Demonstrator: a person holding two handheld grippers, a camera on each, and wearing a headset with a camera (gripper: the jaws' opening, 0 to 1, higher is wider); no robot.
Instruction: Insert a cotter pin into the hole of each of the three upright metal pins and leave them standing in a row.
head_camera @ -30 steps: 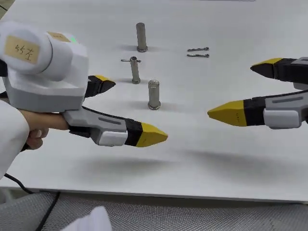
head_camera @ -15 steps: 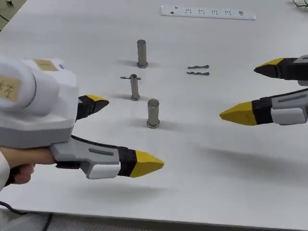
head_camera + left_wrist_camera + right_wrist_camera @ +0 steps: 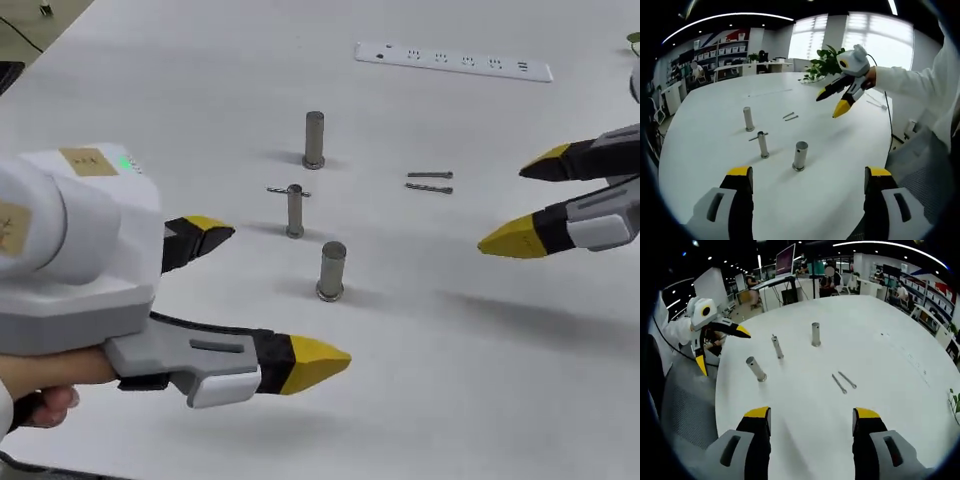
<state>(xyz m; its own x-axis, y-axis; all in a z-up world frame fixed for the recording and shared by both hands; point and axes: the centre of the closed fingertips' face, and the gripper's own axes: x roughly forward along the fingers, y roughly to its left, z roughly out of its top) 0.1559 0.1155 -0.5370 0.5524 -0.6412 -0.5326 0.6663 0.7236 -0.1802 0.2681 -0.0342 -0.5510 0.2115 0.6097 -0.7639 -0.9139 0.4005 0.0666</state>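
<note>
1. Left tongs [image 3: 258, 296], lower left of the head view, gape wide and empty above the tabletop [image 3: 420, 400]. They are best used to steady a bare pin low on its shaft.
2. Centre: far pin [image 3: 314, 140], middle pin [image 3: 295, 212] and near pin [image 3: 332, 270] stand upright in a row. A fitted cotter pin [image 3: 287, 190] crosses the middle one.
3. Right of centre, two loose cotter pins [image 3: 430, 182] lie side by side; pinch one only.
4. Right tongs [image 3: 517, 203], at the right edge, are wide and empty. Narrow them before descending.
</note>
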